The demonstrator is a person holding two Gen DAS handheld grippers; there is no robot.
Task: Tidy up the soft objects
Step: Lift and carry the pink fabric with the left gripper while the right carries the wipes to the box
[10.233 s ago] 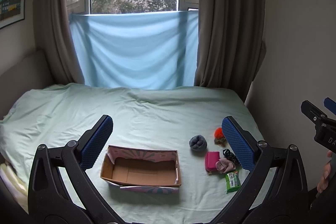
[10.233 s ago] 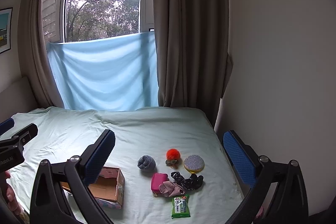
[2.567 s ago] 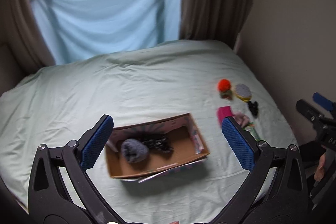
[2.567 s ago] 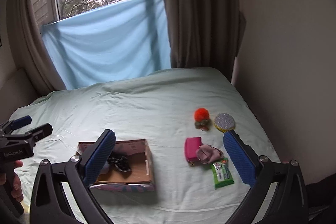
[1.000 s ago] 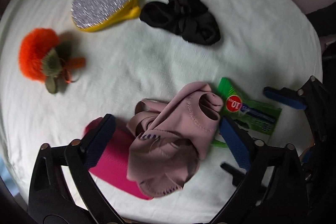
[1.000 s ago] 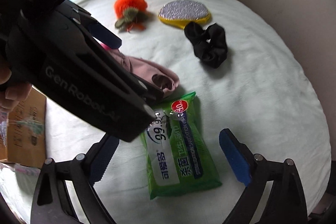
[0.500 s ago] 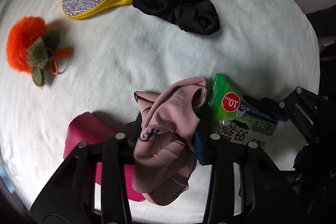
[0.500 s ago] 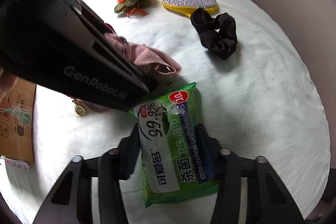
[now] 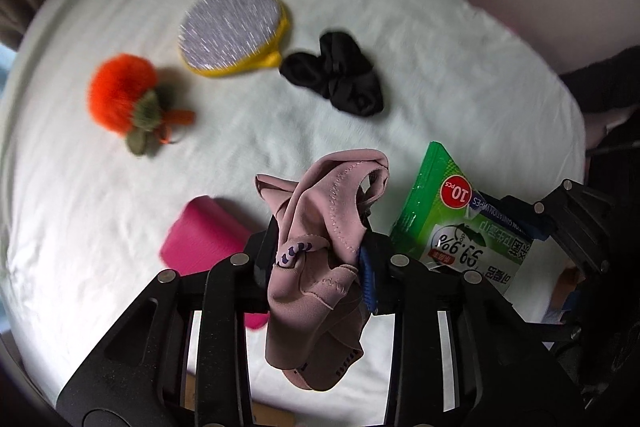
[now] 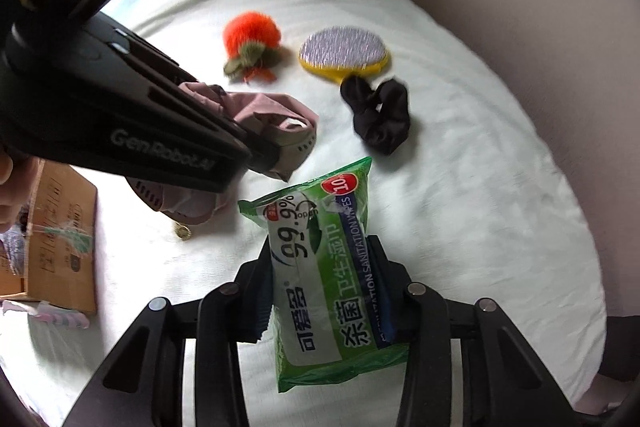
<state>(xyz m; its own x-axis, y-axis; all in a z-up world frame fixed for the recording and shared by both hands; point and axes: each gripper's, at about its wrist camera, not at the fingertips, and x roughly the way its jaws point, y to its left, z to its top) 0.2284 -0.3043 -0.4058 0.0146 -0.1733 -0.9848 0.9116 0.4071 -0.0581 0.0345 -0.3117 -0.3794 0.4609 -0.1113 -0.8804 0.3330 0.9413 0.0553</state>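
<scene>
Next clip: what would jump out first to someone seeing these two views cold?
Both grippers hold something: the left gripper is shut on a limp pink sock hanging between its fingers, while the right gripper is closing on a green pack of wipes. Beyond them on the pale sheet lie an orange pompom, a glittery yellow-rimmed pad and a black scrunchie.

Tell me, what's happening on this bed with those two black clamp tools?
A person is tidying soft things by hand-held grippers. The left gripper is shut on a pink sock. The right gripper is closing its fingers on a green wipes pack; both things look lifted. Still lying on the sheet: an orange pompom, a glittery pad, a black scrunchie and a magenta pouch. The cardboard box waits alongside.
</scene>
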